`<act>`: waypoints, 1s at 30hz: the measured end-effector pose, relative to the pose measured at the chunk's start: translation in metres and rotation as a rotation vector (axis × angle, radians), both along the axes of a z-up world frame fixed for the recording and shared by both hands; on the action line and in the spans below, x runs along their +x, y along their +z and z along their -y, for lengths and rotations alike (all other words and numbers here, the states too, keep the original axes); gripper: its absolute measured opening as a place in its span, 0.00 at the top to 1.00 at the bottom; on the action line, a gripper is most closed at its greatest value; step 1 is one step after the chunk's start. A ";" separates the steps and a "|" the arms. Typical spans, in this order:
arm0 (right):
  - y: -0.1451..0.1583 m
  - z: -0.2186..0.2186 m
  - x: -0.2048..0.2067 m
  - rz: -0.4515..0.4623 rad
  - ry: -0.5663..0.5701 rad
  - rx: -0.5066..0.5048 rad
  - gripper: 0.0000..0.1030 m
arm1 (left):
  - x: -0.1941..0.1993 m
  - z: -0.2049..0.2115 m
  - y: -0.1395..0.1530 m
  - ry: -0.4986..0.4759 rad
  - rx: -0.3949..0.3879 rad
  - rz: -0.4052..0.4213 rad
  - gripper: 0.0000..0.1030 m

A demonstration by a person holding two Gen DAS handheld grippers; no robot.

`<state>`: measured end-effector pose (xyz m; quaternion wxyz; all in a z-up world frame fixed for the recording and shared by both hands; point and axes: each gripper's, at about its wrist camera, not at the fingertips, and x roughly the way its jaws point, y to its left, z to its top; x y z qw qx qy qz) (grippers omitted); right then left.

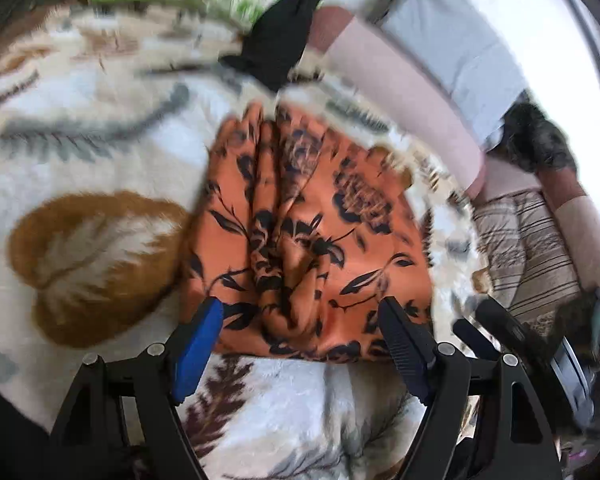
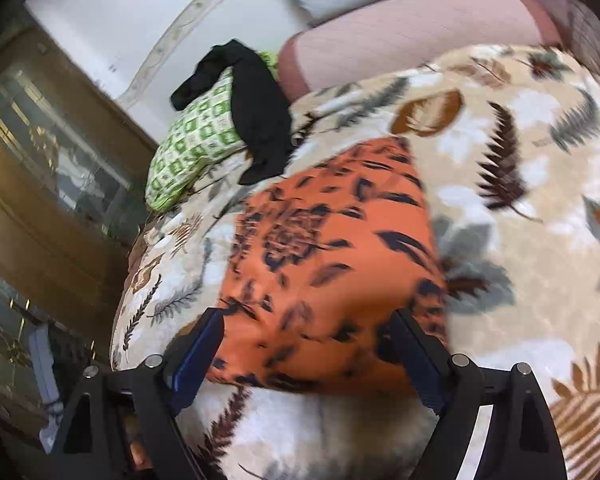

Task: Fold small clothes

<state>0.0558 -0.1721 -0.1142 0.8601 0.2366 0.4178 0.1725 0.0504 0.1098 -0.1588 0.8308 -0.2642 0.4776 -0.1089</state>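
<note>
Both claws, left claw (image 1: 300, 332) and right claw (image 2: 308, 344), stand spread apart at the near hem of the orange floral garment (image 1: 304, 232), which lies bunched on the leaf-print blanket (image 1: 92, 160), seemingly poised to pinch that hem for a fold.

Soft daylight fills both views. In the left wrist view a window (image 1: 580, 80) at the upper right is blown out to white glare. Motion blur smears the patterned blanket (image 1: 100, 128) and the orange floral cloth (image 2: 324, 264). Fisheye curvature bends the edges, and dark vignetting fills all 4 corners.
</note>
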 end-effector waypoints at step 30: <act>-0.022 -0.023 0.040 -0.066 0.107 -0.067 0.16 | -0.015 -0.017 -0.027 0.086 0.211 0.038 0.85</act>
